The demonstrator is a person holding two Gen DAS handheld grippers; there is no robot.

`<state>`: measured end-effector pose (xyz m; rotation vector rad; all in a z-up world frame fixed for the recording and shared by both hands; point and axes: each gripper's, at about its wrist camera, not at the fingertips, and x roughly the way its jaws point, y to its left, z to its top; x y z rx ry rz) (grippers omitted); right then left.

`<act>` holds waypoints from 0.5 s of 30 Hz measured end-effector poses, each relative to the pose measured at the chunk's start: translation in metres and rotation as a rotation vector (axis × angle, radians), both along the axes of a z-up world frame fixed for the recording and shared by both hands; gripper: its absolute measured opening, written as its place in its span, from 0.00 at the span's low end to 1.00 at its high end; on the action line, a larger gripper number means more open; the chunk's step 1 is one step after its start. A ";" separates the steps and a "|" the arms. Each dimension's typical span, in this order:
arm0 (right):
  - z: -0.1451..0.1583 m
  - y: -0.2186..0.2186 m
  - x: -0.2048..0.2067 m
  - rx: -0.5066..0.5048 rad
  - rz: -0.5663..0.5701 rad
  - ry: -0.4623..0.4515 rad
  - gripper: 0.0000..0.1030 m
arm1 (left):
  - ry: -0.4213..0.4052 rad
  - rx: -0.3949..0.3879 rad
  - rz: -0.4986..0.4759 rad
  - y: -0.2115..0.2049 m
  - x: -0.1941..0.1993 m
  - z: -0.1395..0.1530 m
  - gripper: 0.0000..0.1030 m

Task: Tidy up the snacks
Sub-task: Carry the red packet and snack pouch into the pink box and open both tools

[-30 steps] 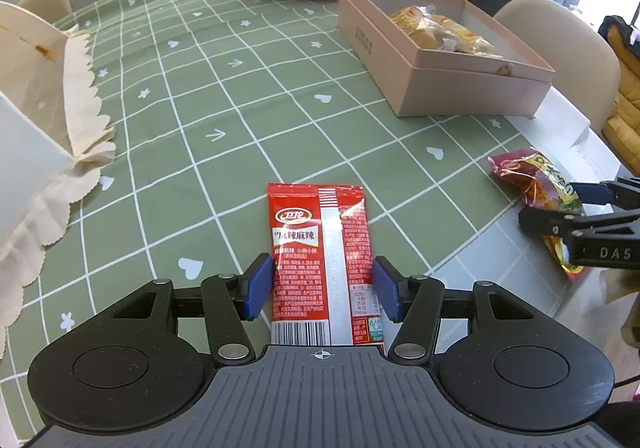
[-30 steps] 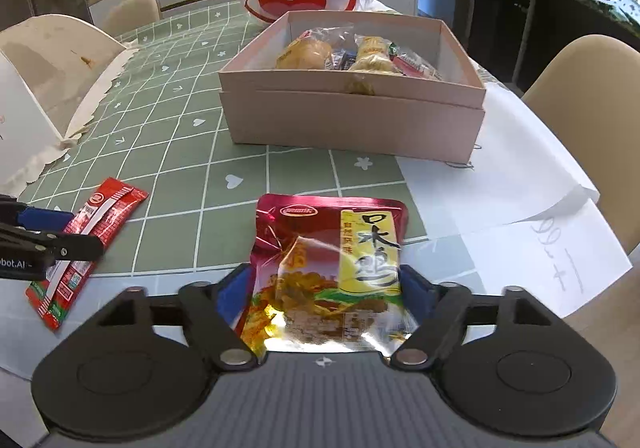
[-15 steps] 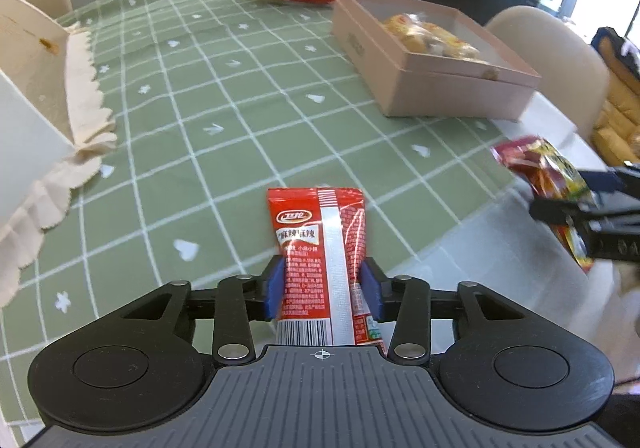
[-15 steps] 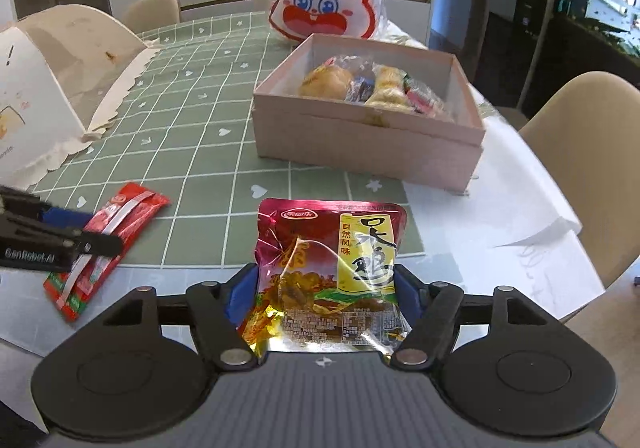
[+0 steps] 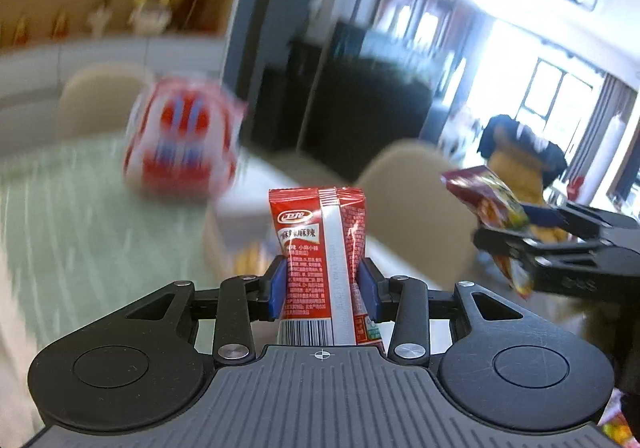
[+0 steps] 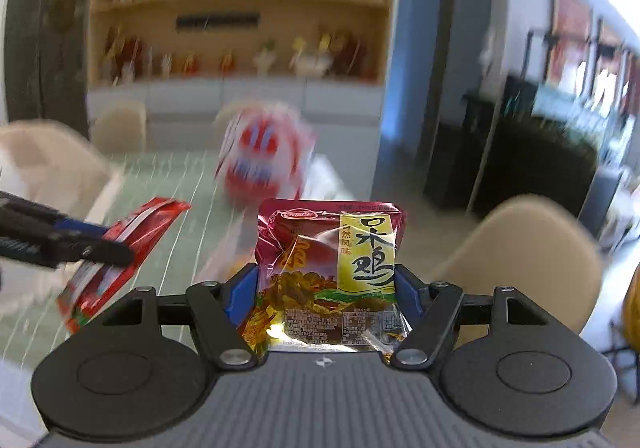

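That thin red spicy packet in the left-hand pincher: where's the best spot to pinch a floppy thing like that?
Across its narrow width near the barcode end, coming in along its length, as the left gripper does now. The red packet is long, flat and slim, so both blue pads reach its side edges and the free end stands out in front without folding.

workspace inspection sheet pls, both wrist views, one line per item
surface: green table, blurred by motion
job's things: red packet and maroon packet, both lifted off the table
clutter: rabbit bag at the far end
grippers: left tool shut on red packet; right tool shut on maroon packet
cables: nothing seen
surroundings: beige chairs, wooden shelves, bright window
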<state>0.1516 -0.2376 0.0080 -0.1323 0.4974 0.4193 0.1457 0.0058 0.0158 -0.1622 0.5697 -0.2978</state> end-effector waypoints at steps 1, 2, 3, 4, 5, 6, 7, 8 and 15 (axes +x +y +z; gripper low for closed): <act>0.014 -0.003 0.008 0.016 -0.011 -0.015 0.69 | -0.018 0.007 -0.002 -0.003 0.017 0.008 0.42; 0.026 -0.005 0.017 0.036 -0.018 -0.022 0.69 | -0.021 0.006 0.003 -0.006 0.035 0.013 0.42; 0.035 -0.007 0.026 0.059 -0.025 -0.025 0.69 | -0.013 -0.002 0.014 -0.009 0.053 0.014 0.42; 0.043 -0.008 0.037 0.078 -0.035 -0.030 0.69 | 0.004 -0.019 0.027 -0.011 0.073 0.012 0.42; 0.048 -0.007 0.046 0.086 -0.050 -0.037 0.69 | 0.023 -0.036 0.034 -0.012 0.093 0.006 0.42; 0.051 -0.007 0.053 0.091 -0.070 -0.043 0.69 | 0.038 -0.048 0.037 -0.013 0.109 -0.001 0.42; 0.052 -0.006 0.062 0.097 -0.094 -0.042 0.69 | 0.056 -0.061 0.049 -0.014 0.125 -0.012 0.43; 0.051 -0.004 0.070 0.104 -0.111 -0.030 0.69 | 0.077 -0.069 0.067 -0.014 0.136 -0.025 0.43; 0.022 -0.003 0.093 0.139 -0.161 0.104 0.69 | 0.370 -0.068 0.078 -0.020 0.206 -0.126 0.46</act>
